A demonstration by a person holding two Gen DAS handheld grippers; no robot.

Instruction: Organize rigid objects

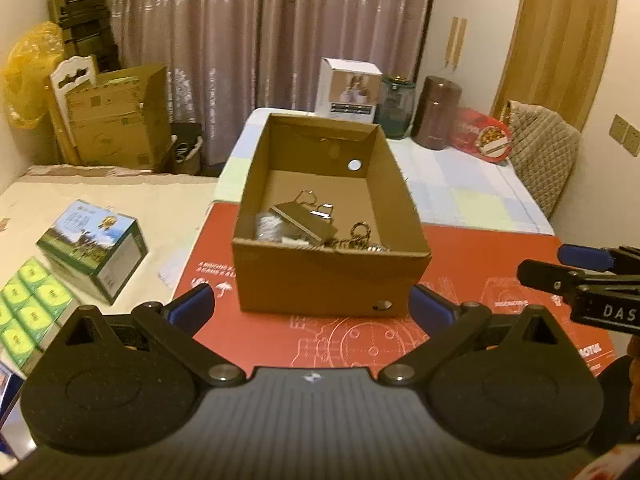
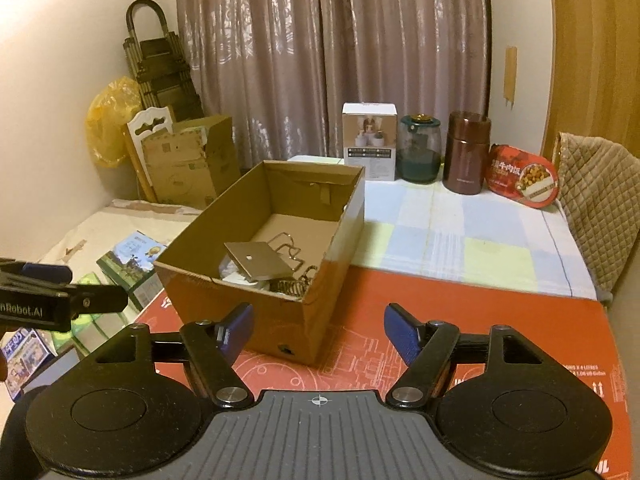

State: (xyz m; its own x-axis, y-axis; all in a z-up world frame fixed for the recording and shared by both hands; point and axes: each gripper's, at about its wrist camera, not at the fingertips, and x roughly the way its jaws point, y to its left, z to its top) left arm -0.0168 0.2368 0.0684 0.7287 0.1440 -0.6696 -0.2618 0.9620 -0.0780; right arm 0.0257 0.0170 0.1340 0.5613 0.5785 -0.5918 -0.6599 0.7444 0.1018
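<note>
The left gripper (image 1: 312,306) stands with its blue pads spread as wide as they seem to go, nothing between them; it hangs just short of the near wall of the cardboard box (image 1: 332,280), low over the red mat (image 1: 480,280). The right gripper (image 2: 319,334) is parted about half way and is likewise empty; it sits off the box's near right corner, apart from the card.

The box rests on the mat with its long axis running away from both cameras toward the curtain (image 2: 332,60), open side up; its short near wall faces the left gripper squarely. Inside, bunched against that near wall, lies a large binder clip (image 2: 258,266) with its flat face tilted up and its wire handles pointing toward the far end; beside it sit a coiled metal piece (image 2: 290,286) and something pale that I cannot make out.

The risks, as I judge them: the left pads straddle the wall's width closely, so a forward drift would nudge the light box along the mat or skew it; a reach for the contents must clear the rim, or a finger would catch the card and tip it; the tilted clip, gripped on its slope, may slip or drag the coil with it.
</note>
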